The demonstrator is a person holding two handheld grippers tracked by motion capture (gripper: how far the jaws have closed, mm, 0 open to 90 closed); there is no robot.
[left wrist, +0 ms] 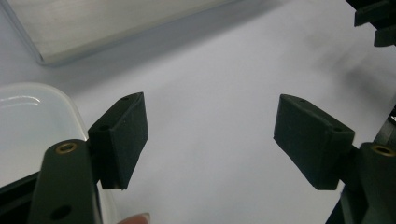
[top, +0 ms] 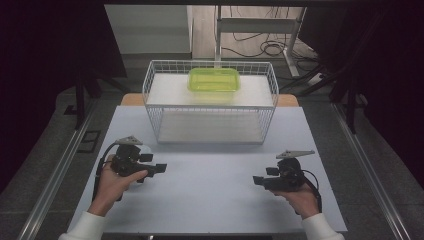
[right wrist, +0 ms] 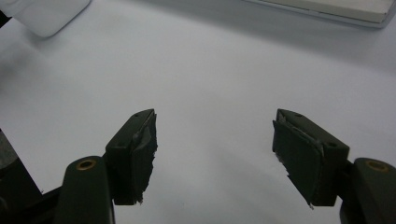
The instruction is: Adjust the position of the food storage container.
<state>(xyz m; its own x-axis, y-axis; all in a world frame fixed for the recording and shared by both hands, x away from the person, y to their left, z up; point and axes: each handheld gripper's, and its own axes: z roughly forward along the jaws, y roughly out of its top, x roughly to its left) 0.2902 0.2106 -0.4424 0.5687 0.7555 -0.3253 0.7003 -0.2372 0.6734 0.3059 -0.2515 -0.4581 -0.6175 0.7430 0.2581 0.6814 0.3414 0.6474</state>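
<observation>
Both your grippers are resting low over the table (top: 210,200) near its front edge, left gripper (top: 161,168) toward the front left and right gripper (top: 256,180) toward the front right, tips facing each other. Jaws are spread wide on both and there's nothing between them. The thing closest to you is the white lid (left wrist: 28,121), sitting just beside your left gripper on its outer side, near the table's left edge. The green box (top: 213,79) is up on the top shelf of the wire rack (top: 150,85) at the back edge. My guess at the risk: the lid lies flat, so coming straight down the pads could just shove it off the left edge. Get one jaw under the rim. Also watch your cables around that rack.
</observation>
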